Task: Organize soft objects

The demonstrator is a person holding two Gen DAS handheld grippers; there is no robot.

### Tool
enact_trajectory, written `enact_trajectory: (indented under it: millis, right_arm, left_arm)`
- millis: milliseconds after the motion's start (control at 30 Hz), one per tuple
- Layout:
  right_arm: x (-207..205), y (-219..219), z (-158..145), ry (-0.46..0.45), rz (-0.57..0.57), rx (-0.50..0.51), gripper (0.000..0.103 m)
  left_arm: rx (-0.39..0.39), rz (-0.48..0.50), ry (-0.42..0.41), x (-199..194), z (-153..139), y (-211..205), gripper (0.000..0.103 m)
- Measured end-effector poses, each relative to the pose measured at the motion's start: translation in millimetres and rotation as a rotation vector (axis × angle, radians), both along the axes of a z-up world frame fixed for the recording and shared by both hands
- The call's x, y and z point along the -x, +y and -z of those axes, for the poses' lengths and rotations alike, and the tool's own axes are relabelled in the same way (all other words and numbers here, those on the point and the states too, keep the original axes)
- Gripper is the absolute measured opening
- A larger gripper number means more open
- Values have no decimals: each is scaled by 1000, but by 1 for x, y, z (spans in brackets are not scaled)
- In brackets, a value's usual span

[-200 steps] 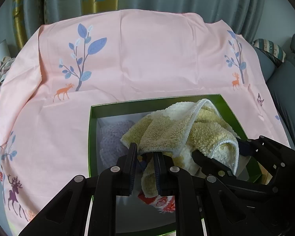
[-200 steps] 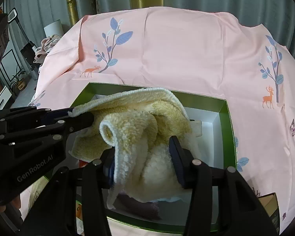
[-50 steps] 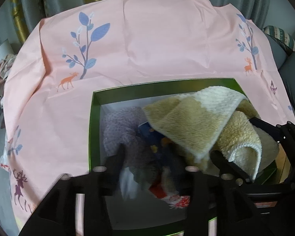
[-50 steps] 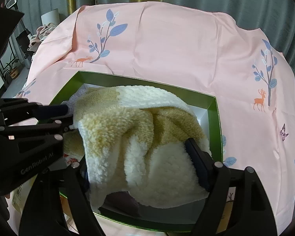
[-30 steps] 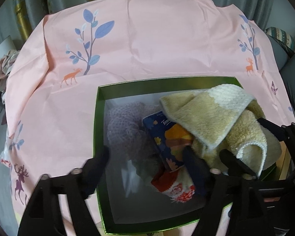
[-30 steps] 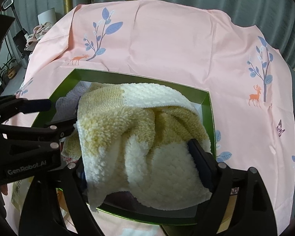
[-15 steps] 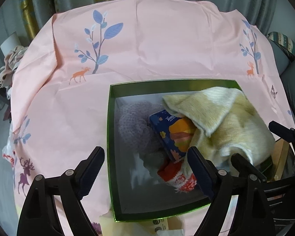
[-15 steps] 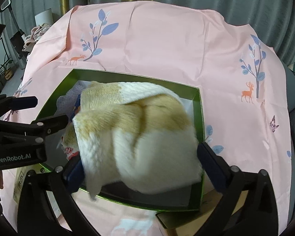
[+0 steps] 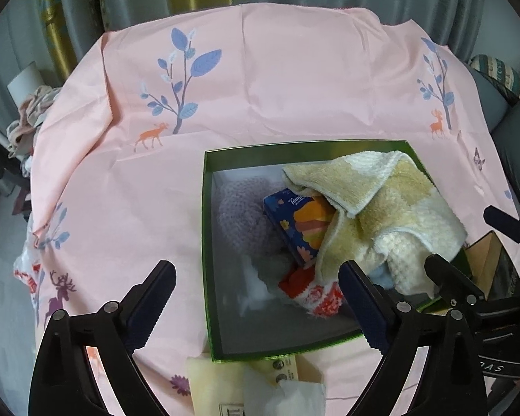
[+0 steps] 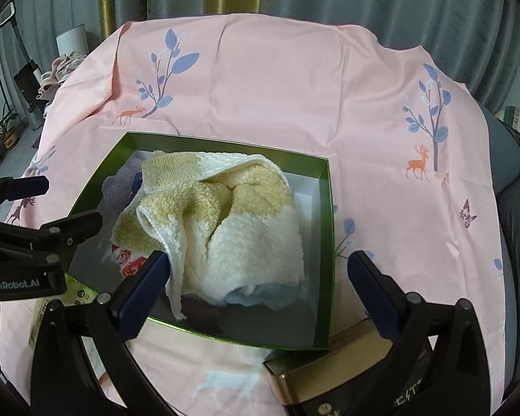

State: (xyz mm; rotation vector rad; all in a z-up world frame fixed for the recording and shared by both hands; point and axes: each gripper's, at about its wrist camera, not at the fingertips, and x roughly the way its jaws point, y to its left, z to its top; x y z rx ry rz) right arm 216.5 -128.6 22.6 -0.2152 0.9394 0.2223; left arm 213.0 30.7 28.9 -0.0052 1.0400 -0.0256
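A green box (image 9: 206, 242) (image 10: 326, 228) sits on the pink printed cloth. A yellow and cream fluffy towel (image 9: 391, 215) (image 10: 232, 228) lies bunched in its right half. Beside it lie a lilac knitted piece (image 9: 239, 211), a blue tissue pack (image 9: 298, 222) and a red and white sock (image 9: 315, 291). My left gripper (image 9: 256, 298) is open and empty, held above the box's near left corner. My right gripper (image 10: 256, 277) is open and empty at the box's near side, its left finger (image 10: 145, 280) touching the towel's hanging edge.
A yellow paper pack (image 9: 246, 384) with white tissue lies in front of the box. A dark box with a gold rim (image 10: 332, 378) lies at the box's near right corner. Curtains hang behind the table. A sofa (image 9: 509, 114) stands at the right.
Both grippers opened wide, let go of the towel and drew back and up from the box. The towel has settled in the box's right half, uncovering the tissue pack and sock.
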Motion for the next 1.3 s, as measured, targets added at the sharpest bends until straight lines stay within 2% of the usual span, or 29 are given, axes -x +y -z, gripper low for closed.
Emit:
enact_trajectory:
  millis: [100, 333, 433, 800, 1300]
  right_arm:
    - [3, -2, -1, -1, 3, 11, 102]
    - [7, -4, -3, 4, 21, 14, 102]
    - [7, -4, -2, 3, 22, 14, 102]
    - [10, 6, -9, 0, 9, 30, 102]
    - [12, 9, -13, -3, 10, 38, 102]
  left_arm:
    - [-14, -20, 16, 4, -4, 1, 95]
    - [6, -25, 50, 10, -6, 4, 95]
    - [-16, -33, 53, 12, -6, 4, 96]
    - [20, -46, 76, 13, -3, 12, 96]
    - [20, -45, 83, 15, -2, 12, 96]
